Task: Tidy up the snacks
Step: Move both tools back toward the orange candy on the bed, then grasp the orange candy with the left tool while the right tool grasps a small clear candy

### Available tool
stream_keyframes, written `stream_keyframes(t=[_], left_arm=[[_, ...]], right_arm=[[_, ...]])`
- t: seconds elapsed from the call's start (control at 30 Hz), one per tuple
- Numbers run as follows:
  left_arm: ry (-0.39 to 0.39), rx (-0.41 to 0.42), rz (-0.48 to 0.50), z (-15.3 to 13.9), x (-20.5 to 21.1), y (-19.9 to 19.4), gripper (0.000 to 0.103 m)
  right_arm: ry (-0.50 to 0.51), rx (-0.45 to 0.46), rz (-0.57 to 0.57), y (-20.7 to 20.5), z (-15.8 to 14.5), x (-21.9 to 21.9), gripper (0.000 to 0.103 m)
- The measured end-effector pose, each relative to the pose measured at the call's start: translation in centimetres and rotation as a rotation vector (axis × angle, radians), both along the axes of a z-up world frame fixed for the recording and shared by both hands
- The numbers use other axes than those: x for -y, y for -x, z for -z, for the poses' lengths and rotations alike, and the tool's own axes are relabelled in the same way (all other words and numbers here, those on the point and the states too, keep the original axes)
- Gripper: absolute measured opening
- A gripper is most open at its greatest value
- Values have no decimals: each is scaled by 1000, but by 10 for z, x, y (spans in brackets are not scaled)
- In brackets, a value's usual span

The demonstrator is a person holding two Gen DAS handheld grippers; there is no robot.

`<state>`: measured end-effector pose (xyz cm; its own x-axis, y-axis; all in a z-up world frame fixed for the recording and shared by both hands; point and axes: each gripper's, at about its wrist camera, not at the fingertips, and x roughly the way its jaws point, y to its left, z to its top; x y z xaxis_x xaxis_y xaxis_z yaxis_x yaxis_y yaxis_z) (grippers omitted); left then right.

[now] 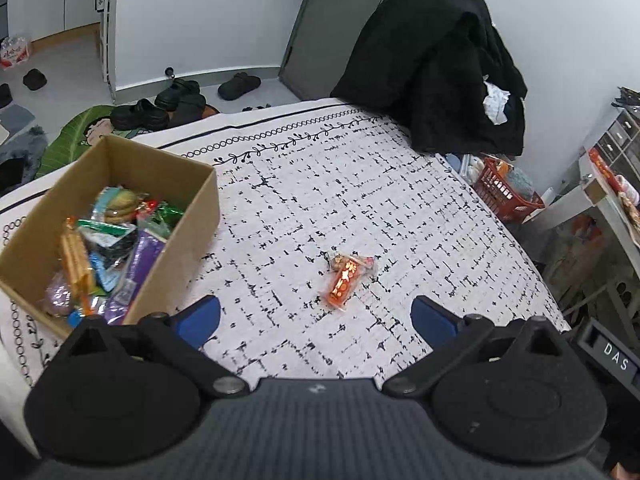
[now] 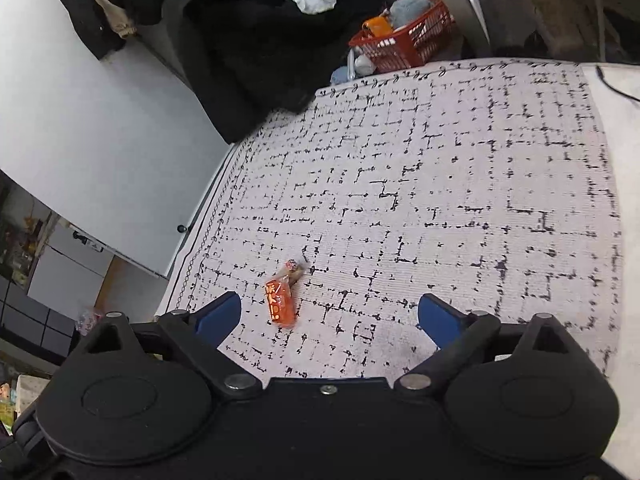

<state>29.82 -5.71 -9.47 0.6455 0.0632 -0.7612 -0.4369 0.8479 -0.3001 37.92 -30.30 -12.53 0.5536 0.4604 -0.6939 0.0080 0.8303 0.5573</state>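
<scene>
Worktop (image 1: pixel 400 200) wears soft woven white cloth with scratchy black grid lines. Brown cardboard box (image 1: pixel 120 184), square and open on top, sits at cloth's left edge, full of crinkly shiny snack packets (image 1: pixel 108 240). Small orange snack packet (image 1: pixel 346 282), long, shiny, flat, lies alone on cloth, right of box, well apart from it. Left gripper (image 1: pixel 316 320): blue jaws wide open, nothing between. Right gripper (image 2: pixel 330 318): blue jaws wide open, empty, orange snack packet (image 2: pixel 280 304) just beyond them.

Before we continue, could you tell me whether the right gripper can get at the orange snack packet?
Probably yes: the right gripper is open, and the orange snack packet lies alone on the cloth just ahead.
</scene>
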Motion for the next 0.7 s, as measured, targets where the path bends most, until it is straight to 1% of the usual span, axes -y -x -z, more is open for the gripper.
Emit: stream_keyframes(t=[0.1,0.17,0.2,0.27,0.33,0.37,0.43,0.53,0.67,0.7], left_arm=[[14,-5,1,11,1,-14,99],[24,-11,8,19,1,-23,95],[27,-13,11,23,1,-27,93],[34,-19,10,32,1,-35,88],[47,-30,11,41,0,-43,80],[55,-38,13,47,0,-48,78],[69,-48,21,57,0,-58,71],[76,-61,28,71,1,-70,65],[87,-74,33,90,1,-87,62],[88,-78,37,93,1,-91,59]], right_arm=[[-13,-17,2,-14,8,-3,94],[-18,-37,5,-23,15,-5,88],[-23,-46,6,-28,19,-6,86],[-30,-68,6,-37,29,-7,85],[-43,-85,10,-46,36,-8,84],[-48,-92,10,-50,40,-9,83],[-60,-98,11,-55,45,-11,79],[-68,-114,11,-61,54,-14,74],[-99,-146,19,-70,70,-18,69],[-109,-151,24,-73,73,-18,68]])
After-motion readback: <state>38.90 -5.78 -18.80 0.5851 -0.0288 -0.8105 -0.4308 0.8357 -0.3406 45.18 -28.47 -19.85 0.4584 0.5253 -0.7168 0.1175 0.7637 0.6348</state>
